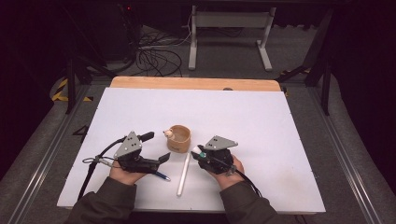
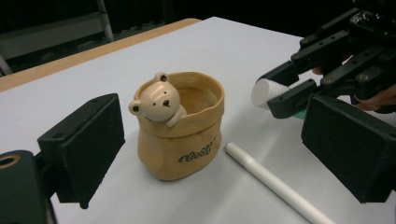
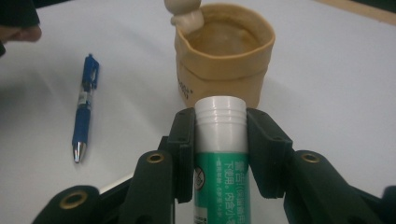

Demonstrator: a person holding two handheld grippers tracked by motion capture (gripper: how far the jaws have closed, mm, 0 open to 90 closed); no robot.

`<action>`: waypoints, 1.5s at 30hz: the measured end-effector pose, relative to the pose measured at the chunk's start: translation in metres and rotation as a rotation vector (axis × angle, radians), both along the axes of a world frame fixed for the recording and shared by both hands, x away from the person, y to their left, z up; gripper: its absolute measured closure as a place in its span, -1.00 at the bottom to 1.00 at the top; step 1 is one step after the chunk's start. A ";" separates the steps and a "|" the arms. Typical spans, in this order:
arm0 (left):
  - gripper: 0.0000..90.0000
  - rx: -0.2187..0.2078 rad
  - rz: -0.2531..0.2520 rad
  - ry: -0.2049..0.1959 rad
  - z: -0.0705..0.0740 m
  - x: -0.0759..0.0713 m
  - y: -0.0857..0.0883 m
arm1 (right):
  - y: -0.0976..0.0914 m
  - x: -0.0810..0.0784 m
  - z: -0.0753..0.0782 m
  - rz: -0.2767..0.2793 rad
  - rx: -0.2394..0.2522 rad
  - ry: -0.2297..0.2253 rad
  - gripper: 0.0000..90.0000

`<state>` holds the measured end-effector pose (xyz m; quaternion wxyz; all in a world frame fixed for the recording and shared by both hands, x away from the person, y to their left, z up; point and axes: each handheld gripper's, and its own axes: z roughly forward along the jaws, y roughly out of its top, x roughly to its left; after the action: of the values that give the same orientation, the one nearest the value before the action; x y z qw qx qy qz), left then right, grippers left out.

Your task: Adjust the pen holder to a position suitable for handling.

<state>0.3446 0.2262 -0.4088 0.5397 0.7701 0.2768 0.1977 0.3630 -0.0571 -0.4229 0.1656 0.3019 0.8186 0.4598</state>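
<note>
My right gripper [image 3: 219, 149] clamps a green-labelled white-capped glue stick [image 3: 220, 154] (Chinese print) just before the tan sack-shaped ceramic bear pot [image 2: 180, 133], lettered "Best", on the white desk [image 1: 261, 121]; my left gripper [image 2: 210, 149] stands apart, empty.

One bear pot [image 1: 180, 138], one glue stick [image 3: 220, 154], two pens [image 1: 183, 174].
</note>
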 end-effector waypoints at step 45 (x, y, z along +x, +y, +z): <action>-0.82 -0.008 -0.128 0.000 -0.009 -0.017 -0.047 | -0.005 -0.022 0.028 0.115 0.211 -0.228 0.45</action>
<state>0.3278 0.1796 -0.4183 0.5543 0.7841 0.2278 0.1613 0.3411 -0.0622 -0.3950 0.1983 0.2162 0.7575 0.5833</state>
